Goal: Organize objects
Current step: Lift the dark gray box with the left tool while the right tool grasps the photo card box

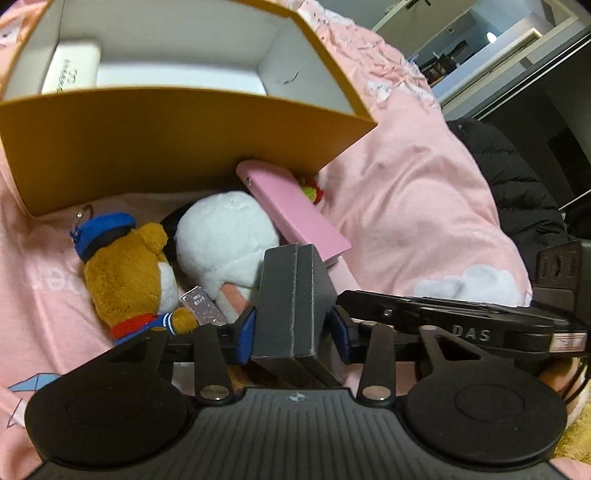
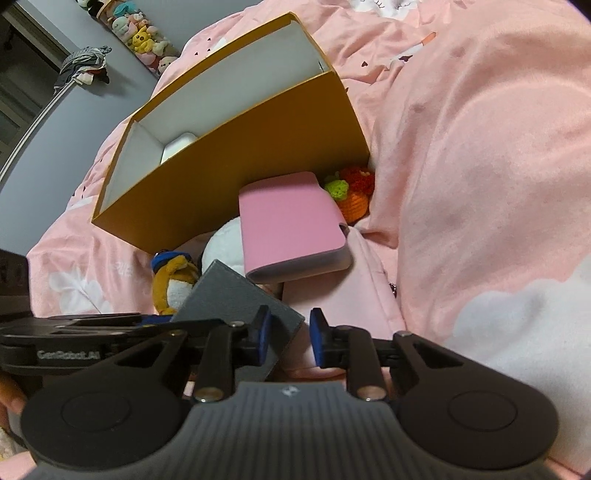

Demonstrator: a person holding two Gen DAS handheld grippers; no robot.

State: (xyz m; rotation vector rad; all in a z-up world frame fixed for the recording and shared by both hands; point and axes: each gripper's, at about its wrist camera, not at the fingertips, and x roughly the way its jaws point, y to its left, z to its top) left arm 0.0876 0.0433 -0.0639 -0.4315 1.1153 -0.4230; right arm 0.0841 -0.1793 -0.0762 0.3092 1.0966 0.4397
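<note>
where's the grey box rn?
Left wrist view: the grey box sits low centre between the left gripper jaws, just ahead of the white plush and under the pink case, on the pink bedding.

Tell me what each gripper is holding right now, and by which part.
The left gripper clamps the small dark grey box across its two broad faces, at its near end. The right gripper holds nothing; its jaws stand apart beside that box.

Matt grey box, fuzzy plush bear

A bedroom at home; pink printed bedding; plush toys on a wall shelf.
</note>
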